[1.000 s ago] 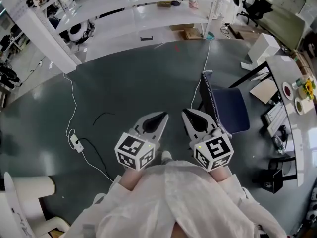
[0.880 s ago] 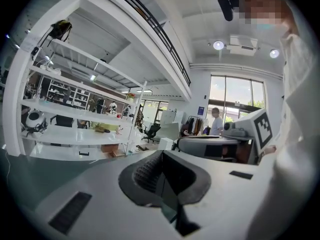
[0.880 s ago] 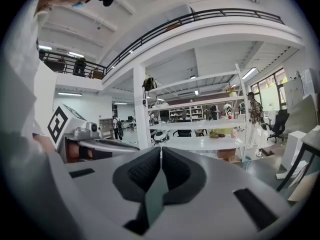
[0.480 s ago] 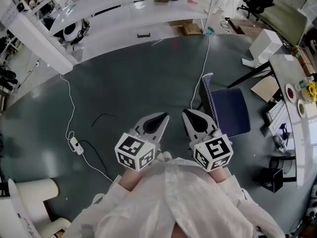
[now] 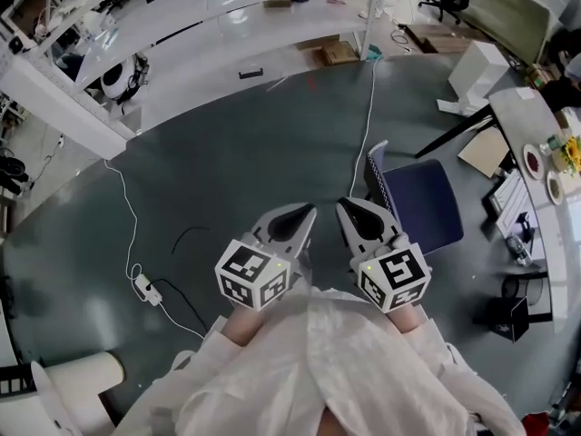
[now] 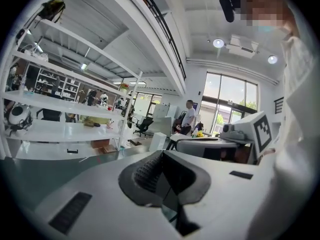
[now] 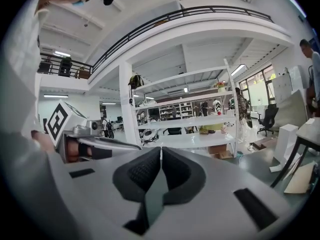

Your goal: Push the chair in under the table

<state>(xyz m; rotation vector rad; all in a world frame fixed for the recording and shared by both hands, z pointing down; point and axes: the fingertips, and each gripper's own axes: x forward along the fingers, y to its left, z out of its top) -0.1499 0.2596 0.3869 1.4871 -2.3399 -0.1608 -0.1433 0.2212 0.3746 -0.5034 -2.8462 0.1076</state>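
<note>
At the right of the head view, the navy-seated chair [image 5: 425,203] stands out on the dark floor [image 5: 227,171]. Its backrest faces the person and its seat points toward the white table [image 5: 522,121] along the right edge. Chair and table are clearly apart, with open floor between the seat and the tabletop, so none of the push looks done yet and the whole slide under the table is left.

The left gripper [image 5: 302,211] and right gripper [image 5: 346,206] are held side by side at lower centre. Each gripper's own view shows its ribbed black pads pressed together with nothing between them, so both are clenched empty. The right one's tip is near the chair's backrest [image 5: 379,173], but no contact shows.

On the tabletop sit a dark-red plate [image 5: 532,162] and a pale dish [image 5: 555,187]; what they hold is too small to tell, though something yellow [image 5: 570,153] stands just beside them. A cardboard box [image 5: 338,53] lies under the white shelving [image 5: 227,12] at upper centre, its contents unclear.
</note>
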